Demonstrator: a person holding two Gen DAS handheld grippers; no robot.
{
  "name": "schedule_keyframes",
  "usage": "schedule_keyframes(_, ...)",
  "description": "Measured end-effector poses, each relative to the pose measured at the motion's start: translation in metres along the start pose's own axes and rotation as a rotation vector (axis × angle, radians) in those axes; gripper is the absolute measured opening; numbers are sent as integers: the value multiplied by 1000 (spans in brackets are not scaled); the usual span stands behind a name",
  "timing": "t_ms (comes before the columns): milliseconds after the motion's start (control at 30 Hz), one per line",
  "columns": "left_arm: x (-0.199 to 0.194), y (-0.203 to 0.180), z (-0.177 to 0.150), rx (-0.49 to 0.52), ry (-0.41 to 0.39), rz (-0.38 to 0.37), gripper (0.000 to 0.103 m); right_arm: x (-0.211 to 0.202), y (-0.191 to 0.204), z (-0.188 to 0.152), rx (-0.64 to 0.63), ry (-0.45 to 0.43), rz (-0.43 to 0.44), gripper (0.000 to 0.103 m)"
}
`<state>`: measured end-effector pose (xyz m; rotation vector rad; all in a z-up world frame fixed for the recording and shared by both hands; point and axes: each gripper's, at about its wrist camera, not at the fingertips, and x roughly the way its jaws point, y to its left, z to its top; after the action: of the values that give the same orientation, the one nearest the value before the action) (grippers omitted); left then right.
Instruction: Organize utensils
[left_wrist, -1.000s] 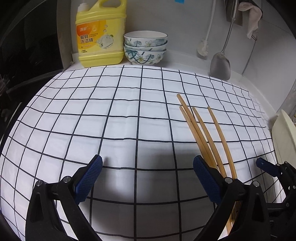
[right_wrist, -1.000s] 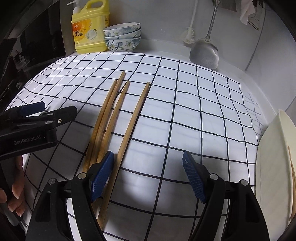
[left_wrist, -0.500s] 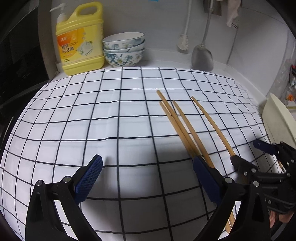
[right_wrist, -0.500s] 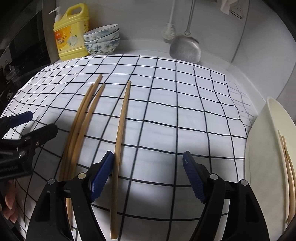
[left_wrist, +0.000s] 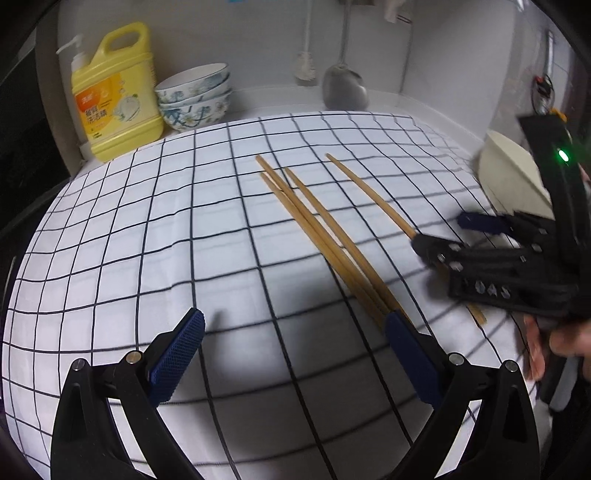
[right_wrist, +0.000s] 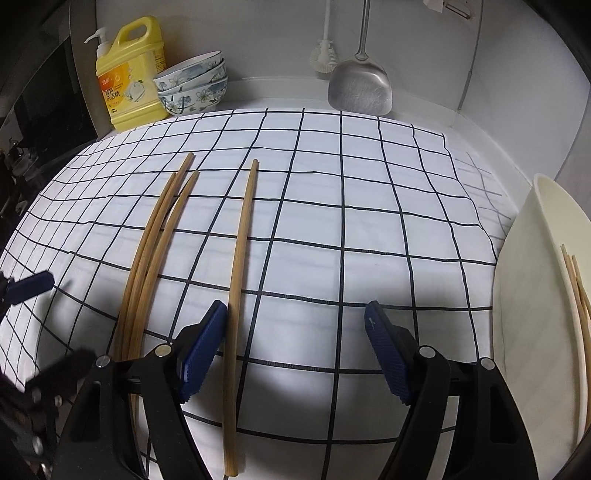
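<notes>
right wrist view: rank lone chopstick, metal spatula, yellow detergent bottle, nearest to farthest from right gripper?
1. Lone chopstick, beside the right gripper's left finger.
2. Metal spatula, hanging at back wall, right of centre.
3. Yellow detergent bottle, back left corner.

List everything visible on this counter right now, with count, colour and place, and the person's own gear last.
Chopsticks on cloth: four, tan; three bunched, one apart.
Chopsticks in tray: a few, tan; count unclear.
Tray: one, cream, right edge.
Checked cloth: one, white with black grid, covering counter.
Detergent jug: one, yellow, back left.
Bowls: three, floral, stacked beside jug.
Spatula: one, metal, hanging at back.
Brush: one, white, hanging.
Left gripper: open.
Right gripper: open, single chopstick between jaws.
</notes>
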<state>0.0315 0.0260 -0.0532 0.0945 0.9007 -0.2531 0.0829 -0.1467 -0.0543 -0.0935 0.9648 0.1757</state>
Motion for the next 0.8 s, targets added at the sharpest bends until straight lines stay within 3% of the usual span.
schedule_keyframes(300, -17, -23, -18, 88, -8, -29, 97, 1, -1, 0, 18, 2, 2, 73)
schedule_keyframes(800, -6, -32, -21, 110, 21, -17, 97, 1, -1, 0, 21, 2, 3, 73)
